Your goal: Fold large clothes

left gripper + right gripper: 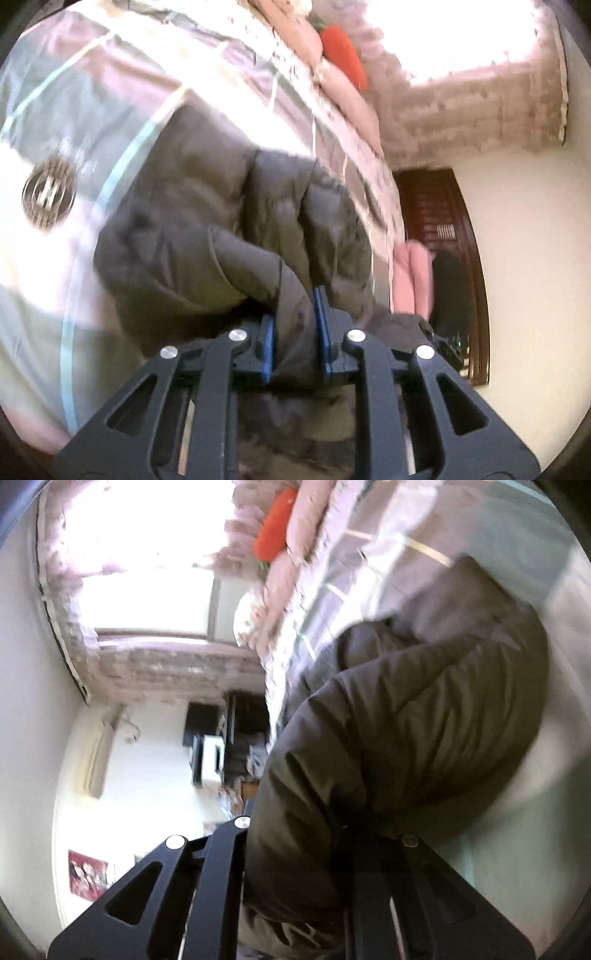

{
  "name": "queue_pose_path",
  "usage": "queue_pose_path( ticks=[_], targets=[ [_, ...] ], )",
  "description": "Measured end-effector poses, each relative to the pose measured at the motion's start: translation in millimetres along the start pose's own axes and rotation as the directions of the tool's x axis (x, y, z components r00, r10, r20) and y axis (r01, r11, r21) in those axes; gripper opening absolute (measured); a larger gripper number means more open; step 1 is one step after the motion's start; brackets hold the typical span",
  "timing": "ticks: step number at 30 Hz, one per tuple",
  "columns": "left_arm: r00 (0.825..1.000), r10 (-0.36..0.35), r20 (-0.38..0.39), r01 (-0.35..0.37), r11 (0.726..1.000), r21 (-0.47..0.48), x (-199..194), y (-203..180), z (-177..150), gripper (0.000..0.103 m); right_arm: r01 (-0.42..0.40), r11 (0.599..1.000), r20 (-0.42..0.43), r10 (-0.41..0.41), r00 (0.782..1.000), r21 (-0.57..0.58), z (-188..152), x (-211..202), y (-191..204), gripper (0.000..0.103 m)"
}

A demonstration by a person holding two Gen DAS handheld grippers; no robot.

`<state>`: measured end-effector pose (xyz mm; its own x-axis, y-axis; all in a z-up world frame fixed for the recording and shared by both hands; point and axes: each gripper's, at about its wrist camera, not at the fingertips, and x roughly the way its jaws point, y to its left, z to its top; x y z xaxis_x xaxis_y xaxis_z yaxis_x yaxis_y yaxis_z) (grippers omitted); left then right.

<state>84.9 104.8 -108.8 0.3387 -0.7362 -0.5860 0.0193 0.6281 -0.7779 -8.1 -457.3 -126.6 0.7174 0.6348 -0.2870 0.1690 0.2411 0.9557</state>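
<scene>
Closest to us, our left gripper (297, 332) has its blue pads (322, 325) closed down to a narrow gap with a thick fold of the dark puffer jacket (221, 229) pinched between them. The padded fabric bulges up and over both fingers and spills back under the gripper body.

In the right wrist view the jacket (406, 720) drapes straight over our right gripper (317, 834). It covers the fingertips entirely, so we cannot tell how far that gripper is closed or whether it has hold of the cloth.

Beyond the tools, the rest of the jacket lies bunched on the bedspread (110, 92), a pale cover with pink and grey blocks and thin light-blue lines. Bare bedspread shows to the left of the jacket in the left view and past its far edge in the right view.

Farther off, pink pillows (347, 92) sit along the head of the bed with an orange carrot-shaped plush (343, 55) against them. Behind those, a bright window (147, 554) is framed by a pinkish curtain (166, 672), and a dark wooden door (439, 236) stands in a pale wall (524, 240).
</scene>
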Motion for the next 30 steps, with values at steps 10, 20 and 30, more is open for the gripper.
queue_pose_path(
  ticks=[10, 20, 30],
  targets=[
    [0.976, 0.085, 0.198, -0.044, 0.978, -0.203, 63.4, 9.1, 102.6, 0.021, 0.057, 0.979, 0.202, -0.097, 0.975, 0.195, 101.6, 52.9, -45.6, 0.011],
    [0.914, 0.160, 0.372, -0.015, 0.931, -0.366, 49.0, 49.7, 111.0, 0.023, 0.142, 0.953, 0.139, -0.185, 0.973, 0.269, 134.0, 90.0, -86.1, 0.019],
    [0.954, 0.236, 0.185, -0.292, 0.874, 0.389, 141.5, -151.3, 14.3, 0.076, 0.013, 0.965, 0.251, -0.081, 0.965, 0.263, 138.4, 63.3, -64.3, 0.075]
  ],
)
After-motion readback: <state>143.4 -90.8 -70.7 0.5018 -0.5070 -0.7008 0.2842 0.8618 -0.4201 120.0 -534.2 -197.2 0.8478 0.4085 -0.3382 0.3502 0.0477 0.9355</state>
